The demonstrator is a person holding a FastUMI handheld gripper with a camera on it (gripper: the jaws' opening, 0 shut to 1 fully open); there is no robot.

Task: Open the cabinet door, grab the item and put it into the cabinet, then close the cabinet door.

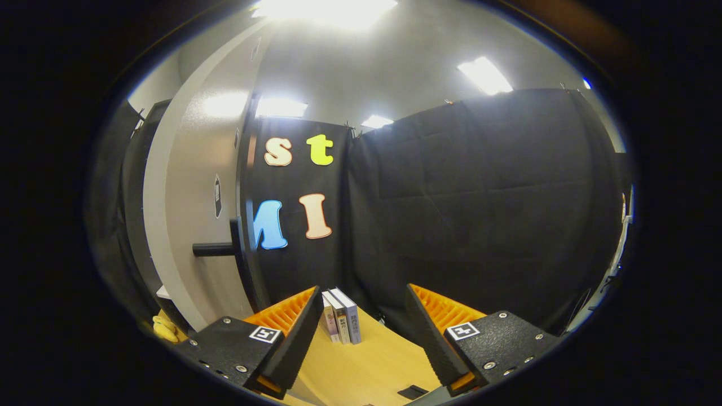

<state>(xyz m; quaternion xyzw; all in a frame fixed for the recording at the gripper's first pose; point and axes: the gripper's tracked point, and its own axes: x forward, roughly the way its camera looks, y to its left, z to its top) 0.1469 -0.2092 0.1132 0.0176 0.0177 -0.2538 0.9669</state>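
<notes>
Jaws point(361, 344) stand wide apart w/ nothing between them, just bare worktop point(366, 366) showing in the gap, so no item is in hand. Just ahead of the fingers, a bit toward the left one, three books point(340, 317) stand upright side by side on the worktop, spines facing the camera, near the black cloth wall point(479, 197); prob. the item to grab, tho can't be sure which one or if all. To the left, the cabinet door point(197, 186) is pale grey and looks swung out toward the camera, edge-on-ish, w/ a dark bar handle point(213, 248) sticking out from it at mid height. Behind/left of the door a dark opening w/ a bit of shelf edge, approx. the cabinet point(132, 225) interior; hard to see in. A small yellow thing point(163, 329) sits low beside the left finger near the cabinet foot, too blurred to ID; could also be the item. Small dark flat object point(412, 391) on the worktop near the right finger. Judgement: step 1 (open door) looks done. Still left: grab, place inside, shut door. So roughly early third, w/ the grasp not yet begun.
</notes>
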